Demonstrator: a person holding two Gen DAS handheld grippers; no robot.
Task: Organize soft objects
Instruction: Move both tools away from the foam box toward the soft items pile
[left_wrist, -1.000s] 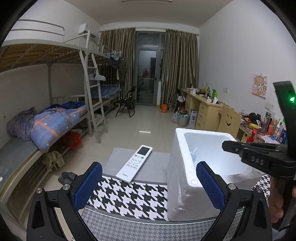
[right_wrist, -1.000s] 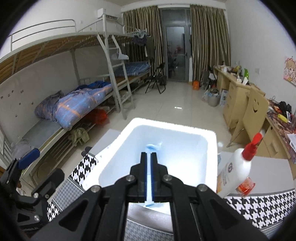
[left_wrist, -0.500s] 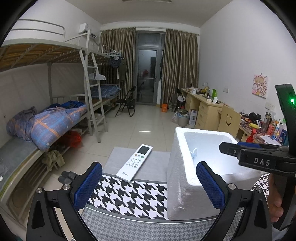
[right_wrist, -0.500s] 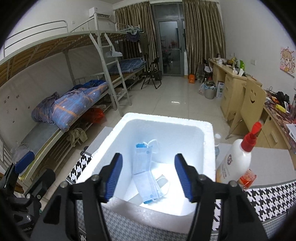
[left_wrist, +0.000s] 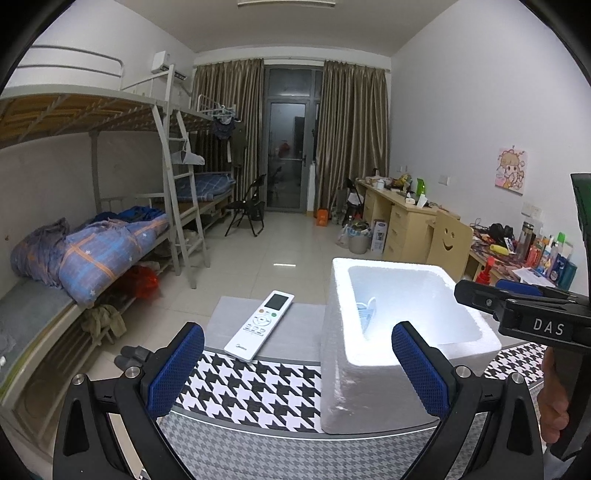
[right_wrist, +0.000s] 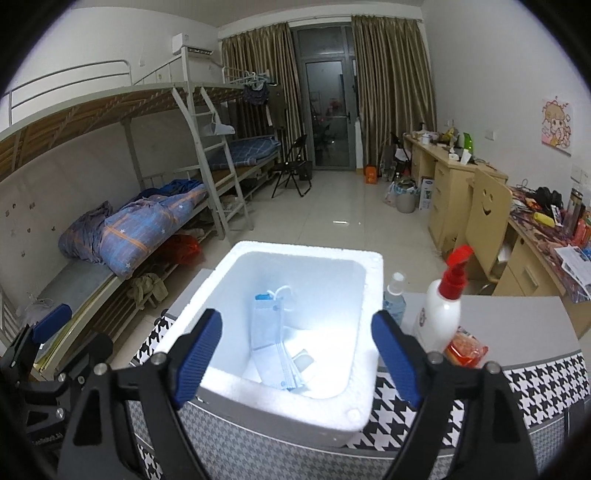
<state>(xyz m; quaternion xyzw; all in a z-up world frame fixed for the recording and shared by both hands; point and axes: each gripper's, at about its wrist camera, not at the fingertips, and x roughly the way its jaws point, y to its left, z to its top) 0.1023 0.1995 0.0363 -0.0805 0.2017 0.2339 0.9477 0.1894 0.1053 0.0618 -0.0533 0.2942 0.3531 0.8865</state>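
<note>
Right gripper (right_wrist: 297, 354) jaws opening, nothing between; left gripper (left_wrist: 297, 369) wide.

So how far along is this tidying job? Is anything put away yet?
Done: blue face masks lie inside the white foam box. In hand: nothing; the right gripper is opening, empty, above the box, and the left gripper is open and empty. Left: I see no other soft thing on the table, only a remote and bottles.

1. L wrist cam: low behind its fingers, faces room's far door at 12; foam box (left_wrist: 373, 273) near, 2 o'clock.
2. R wrist cam: close above same box (right_wrist: 295, 254), tilted down; both share it.
</note>
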